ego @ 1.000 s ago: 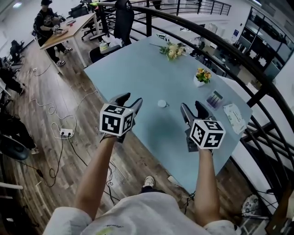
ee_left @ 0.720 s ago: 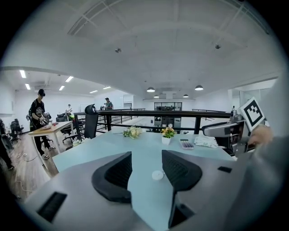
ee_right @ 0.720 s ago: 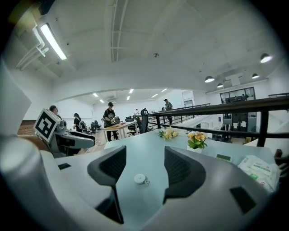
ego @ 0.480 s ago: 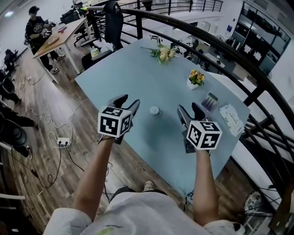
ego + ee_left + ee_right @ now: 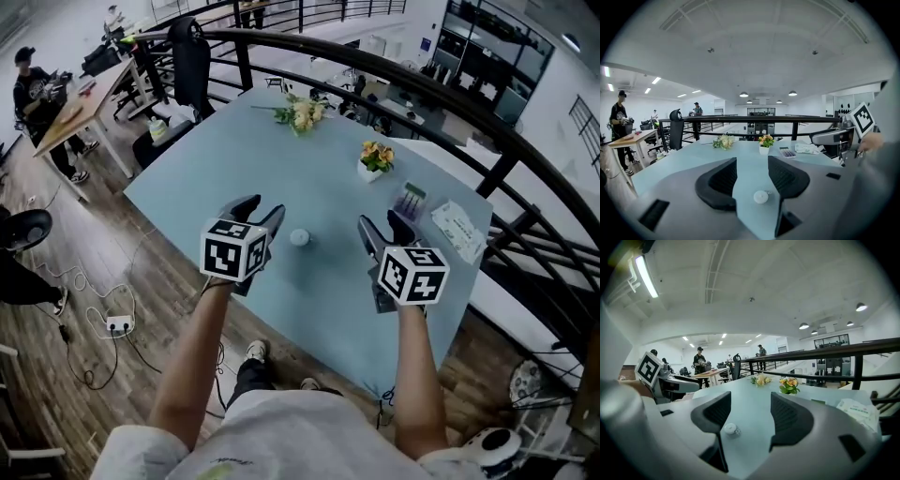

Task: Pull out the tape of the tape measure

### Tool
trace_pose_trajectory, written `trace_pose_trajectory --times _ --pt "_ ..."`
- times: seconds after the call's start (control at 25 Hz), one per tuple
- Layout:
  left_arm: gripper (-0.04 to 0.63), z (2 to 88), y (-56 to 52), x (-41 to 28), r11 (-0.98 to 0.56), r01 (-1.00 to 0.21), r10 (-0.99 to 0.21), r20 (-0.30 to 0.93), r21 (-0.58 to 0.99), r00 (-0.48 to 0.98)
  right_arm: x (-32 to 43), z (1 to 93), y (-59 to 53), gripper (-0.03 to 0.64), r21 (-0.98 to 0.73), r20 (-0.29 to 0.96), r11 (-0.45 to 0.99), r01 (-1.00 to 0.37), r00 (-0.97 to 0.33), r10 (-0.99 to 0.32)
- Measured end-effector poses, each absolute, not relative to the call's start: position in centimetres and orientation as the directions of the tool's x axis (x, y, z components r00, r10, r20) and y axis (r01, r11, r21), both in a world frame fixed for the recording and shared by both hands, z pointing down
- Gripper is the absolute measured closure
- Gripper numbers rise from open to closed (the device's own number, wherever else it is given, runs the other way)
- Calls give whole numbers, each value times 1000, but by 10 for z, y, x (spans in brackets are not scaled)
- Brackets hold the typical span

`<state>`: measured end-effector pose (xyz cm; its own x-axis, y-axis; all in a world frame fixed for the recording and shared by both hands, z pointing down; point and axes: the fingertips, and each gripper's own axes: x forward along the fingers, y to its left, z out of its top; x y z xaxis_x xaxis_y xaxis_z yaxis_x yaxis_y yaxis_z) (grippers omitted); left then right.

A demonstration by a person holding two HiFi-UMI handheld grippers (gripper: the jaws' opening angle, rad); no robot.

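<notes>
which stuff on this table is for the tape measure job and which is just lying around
For the job:
- tape measure, small round white case lying on the table
- left tool, open, empty
- right tool, open, empty

Just lying about:
- flower bunch
- flower pot
- purple box
- white packet

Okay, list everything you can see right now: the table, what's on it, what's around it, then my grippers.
Table: one, light blue, centre.
Tape measure: one, white, round, on table between the grippers.
Potted flowers: one, yellow-orange, white pot, table's far right.
Loose bouquet: one, pale yellow, table's far end.
Small tray: one, purple contents, right side.
Packet: one, white, right edge.
Railing: one, black, behind table.
Office chair: one, black, far left.
Left gripper: fingers apart, empty.
Right gripper: fingers apart, empty.
</notes>
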<state>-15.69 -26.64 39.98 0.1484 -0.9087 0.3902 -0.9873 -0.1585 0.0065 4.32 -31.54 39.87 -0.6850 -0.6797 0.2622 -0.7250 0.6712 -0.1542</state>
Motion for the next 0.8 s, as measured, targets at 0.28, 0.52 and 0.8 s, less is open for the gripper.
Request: trace_pose_trajectory --times 0.28,0.52,0.8 --pt "387 407 -305 -161 -299 -954 -869 406 28 284 43 397 -326 368 -150 281 565 -811 -583 -762" --pt "387 410 -331 -164 -411 -911 -826 411 29 386 37 397 -329 368 -152 286 471 -869 -495 -820" --pt "387 415 -349 -163 -515 -857 -777 409 25 479 27 397 -328 368 -144 280 392 -908 -418 -864"
